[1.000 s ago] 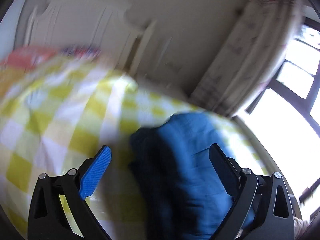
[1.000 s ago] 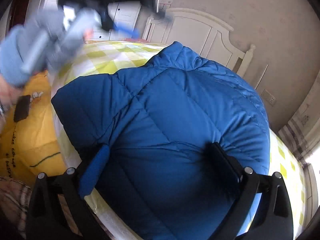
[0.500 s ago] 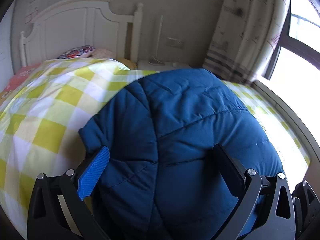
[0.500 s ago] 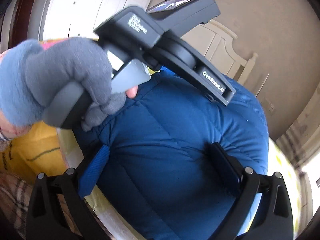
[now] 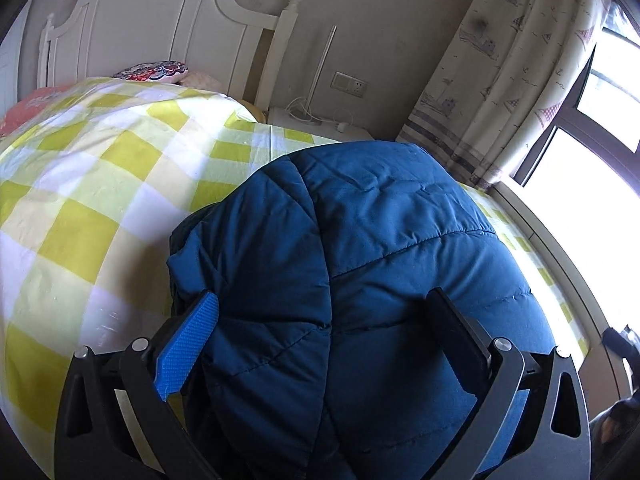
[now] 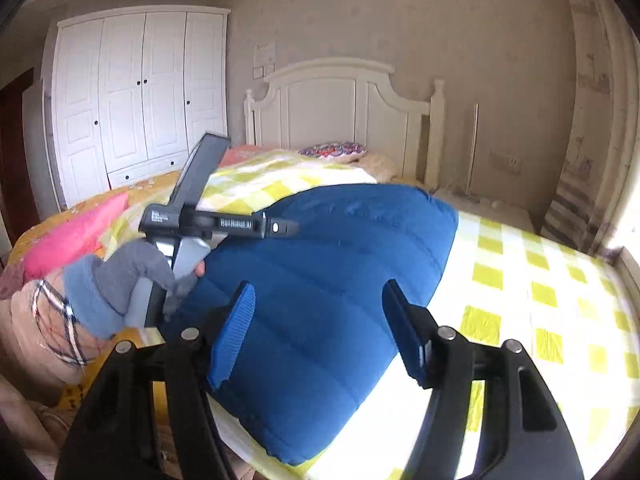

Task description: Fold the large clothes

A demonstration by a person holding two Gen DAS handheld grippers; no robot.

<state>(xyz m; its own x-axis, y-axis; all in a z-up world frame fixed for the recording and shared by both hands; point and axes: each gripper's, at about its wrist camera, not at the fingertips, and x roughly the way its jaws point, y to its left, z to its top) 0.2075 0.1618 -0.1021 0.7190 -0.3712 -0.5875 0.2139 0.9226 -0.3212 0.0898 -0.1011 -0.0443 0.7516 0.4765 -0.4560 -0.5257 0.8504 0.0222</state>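
Since a second ago you've pulled the right gripper (image 6: 316, 328) back, jaws closing on nothing; left gripper (image 5: 320, 340) spread over the jacket (image 5: 380, 280), bundled but hardly neat.

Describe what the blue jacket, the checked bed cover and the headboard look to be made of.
Blue jacket: smooth, slightly sheeny woven shell over puffy filling, shown by the stitched quilt lines; probably synthetic. Checked bed cover: thin matte woven cloth, likely cotton, with fine creases. Headboard: rigid panels and turned posts under white paint, probably wood.
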